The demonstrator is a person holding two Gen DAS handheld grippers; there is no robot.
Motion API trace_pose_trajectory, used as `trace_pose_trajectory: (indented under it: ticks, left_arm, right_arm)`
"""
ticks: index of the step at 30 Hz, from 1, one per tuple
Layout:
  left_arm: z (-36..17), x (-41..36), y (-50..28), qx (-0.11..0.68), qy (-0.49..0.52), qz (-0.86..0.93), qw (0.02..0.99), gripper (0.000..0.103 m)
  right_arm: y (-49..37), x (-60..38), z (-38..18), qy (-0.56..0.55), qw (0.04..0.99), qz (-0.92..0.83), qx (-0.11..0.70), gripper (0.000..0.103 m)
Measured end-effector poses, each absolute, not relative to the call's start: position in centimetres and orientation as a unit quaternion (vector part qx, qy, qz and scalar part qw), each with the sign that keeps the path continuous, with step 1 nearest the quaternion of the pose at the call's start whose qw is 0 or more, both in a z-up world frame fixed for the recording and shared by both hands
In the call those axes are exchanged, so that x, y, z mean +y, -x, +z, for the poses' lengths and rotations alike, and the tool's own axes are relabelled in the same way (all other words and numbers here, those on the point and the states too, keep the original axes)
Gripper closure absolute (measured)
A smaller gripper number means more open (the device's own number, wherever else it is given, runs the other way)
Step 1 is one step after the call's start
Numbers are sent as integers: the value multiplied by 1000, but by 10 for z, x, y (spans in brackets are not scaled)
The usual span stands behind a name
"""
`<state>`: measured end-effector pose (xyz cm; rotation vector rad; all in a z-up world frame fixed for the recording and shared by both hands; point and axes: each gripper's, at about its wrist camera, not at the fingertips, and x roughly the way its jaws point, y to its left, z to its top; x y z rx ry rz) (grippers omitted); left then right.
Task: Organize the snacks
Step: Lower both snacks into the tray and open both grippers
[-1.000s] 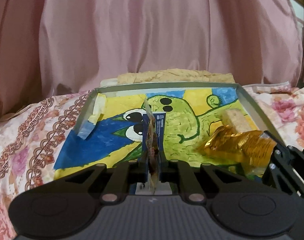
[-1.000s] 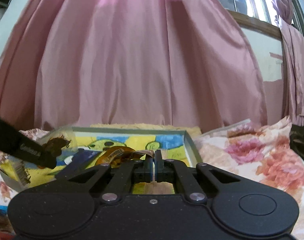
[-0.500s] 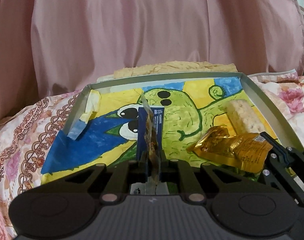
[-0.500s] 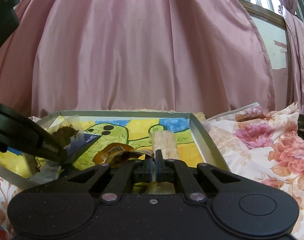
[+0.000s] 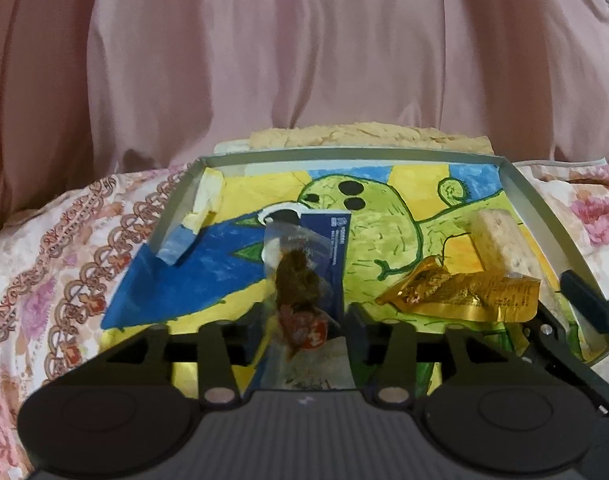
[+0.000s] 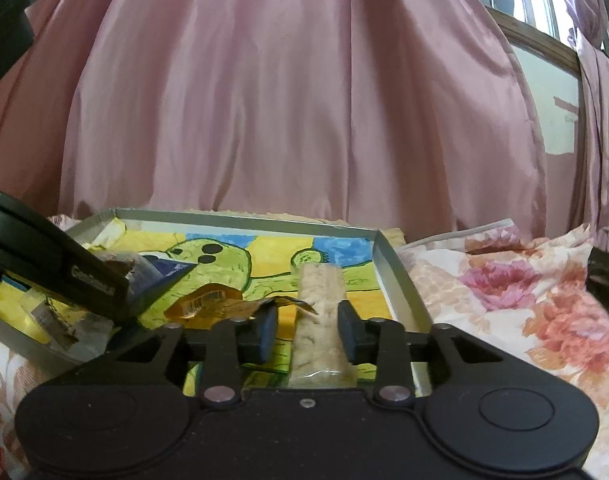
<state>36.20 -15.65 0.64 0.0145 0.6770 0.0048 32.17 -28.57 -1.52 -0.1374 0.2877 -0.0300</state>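
Note:
A grey tray (image 5: pixel 520 188) lined with a green cartoon drawing lies on the floral bedding. My left gripper (image 5: pixel 304 320) is open over the tray's near edge. A clear packet of dark brown snack (image 5: pixel 298 276) and a blue packet (image 5: pixel 332 248) lie loose between its fingers. A gold foil packet (image 5: pixel 464 296) and a pale rice-cake bar (image 5: pixel 500 240) lie at the right. My right gripper (image 6: pixel 306 330) is open, the rice-cake bar (image 6: pixel 320 316) between its fingers and the gold packet (image 6: pixel 220 308) just left. The left gripper (image 6: pixel 52 264) shows at left.
Pink curtains (image 5: pixel 304 60) hang behind the tray. A beige cushion (image 5: pixel 364 136) lies past its far rim. Floral bedding (image 6: pixel 524 292) surrounds the tray. A peeling paper flap (image 5: pixel 192 220) sits at the tray's left wall. A window (image 6: pixel 544 4) is at upper right.
Both grippers have opened. The left let go of the clear and blue packets, which now lie in the tray. The right let go of the gold packet and moved lower.

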Motion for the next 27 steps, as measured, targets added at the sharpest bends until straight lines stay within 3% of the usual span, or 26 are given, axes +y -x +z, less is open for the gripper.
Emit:
trace_pose_trajectory:
  ticks: [9,15,20,27]
  left_arm:
    - [26,-154,-343,307,-13,9,952,15]
    - [41,-151,-323,289,-22,17,957,5]
    - [53,-144,-304,273,-27,30,961,1]
    - [66,-132,-268,263,-29,29,964,1]
  right_arm:
    - [-311,-286,0,79,984,-15,159,25]
    - [-296,-290,18,71,984,-14,162,9]
    - [-278,-294,37,67,986,-12,155,1]
    - [-245,-296,61,54,988,-5,145,1]
